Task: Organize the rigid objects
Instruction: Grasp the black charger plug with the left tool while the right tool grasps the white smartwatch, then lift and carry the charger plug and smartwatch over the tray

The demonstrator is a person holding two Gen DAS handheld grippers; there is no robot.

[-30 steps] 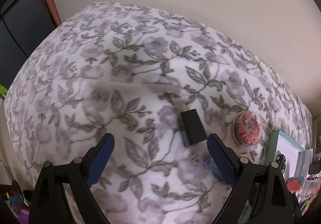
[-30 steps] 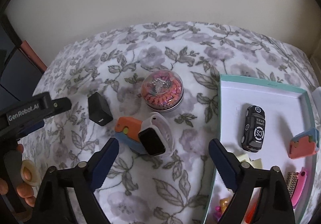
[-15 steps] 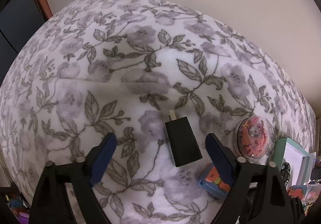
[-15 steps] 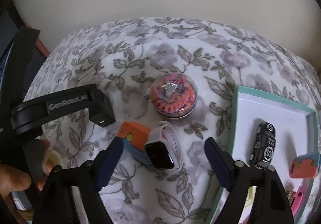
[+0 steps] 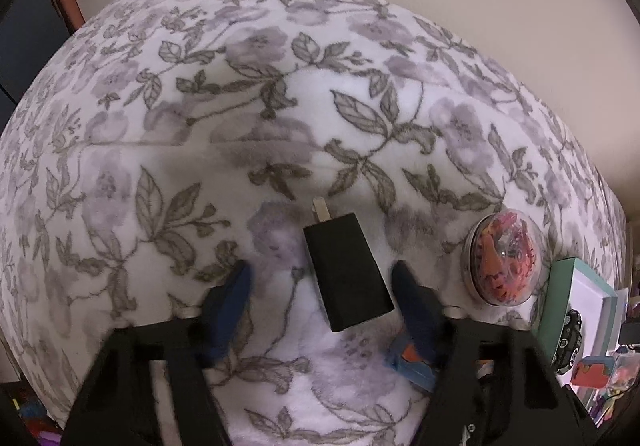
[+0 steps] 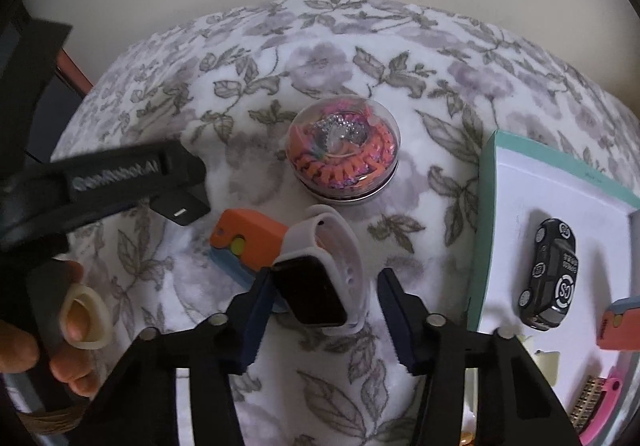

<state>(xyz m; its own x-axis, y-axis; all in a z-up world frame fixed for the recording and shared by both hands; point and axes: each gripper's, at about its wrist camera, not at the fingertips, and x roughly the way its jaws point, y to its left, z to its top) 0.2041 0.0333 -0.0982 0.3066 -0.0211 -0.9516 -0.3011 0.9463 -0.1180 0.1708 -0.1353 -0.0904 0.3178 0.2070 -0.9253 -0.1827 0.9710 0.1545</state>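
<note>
Left tool (image 5: 320, 294): fingers parted, straddling black charger block (image 5: 346, 272) lying flat on floral blanket (image 5: 280, 118). Visible gap on each side between pads and charger; no contact seen. Charger prongs pointing away from camera. Some motion blur on left tool fingers.

Right tool (image 6: 322, 316): fingers parted, set either side of smartwatch (image 6: 316, 292) with pale strap. Left pad just beside watch face edge; contact there cannot be told. Right pad apart from strap. Nothing lifted.

Watch leaning against orange-and-blue block (image 6: 248, 242), touching it. Same block partly hidden behind right finger of left tool in left wrist view (image 5: 412, 362).

Clear domed container (image 6: 344, 158) with orange and pink contents standing on blanket beyond watch, near but apart from it. Also seen to right of charger in left wrist view (image 5: 504, 258), well apart.

Teal-rimmed tray (image 6: 486, 206) at right of blanket, white inside. In tray: black toy car (image 6: 550, 272), second orange-and-blue block (image 6: 618, 328) at frame edge, pink comb-like item (image 6: 596, 398) low right, partly cut off.

Left tool body visible in right wrist view (image 6: 120, 182), covering most of charger; only one corner of charger showing (image 6: 182, 212). Hand (image 6: 48, 334) gripping left tool handle at lower left.
</note>
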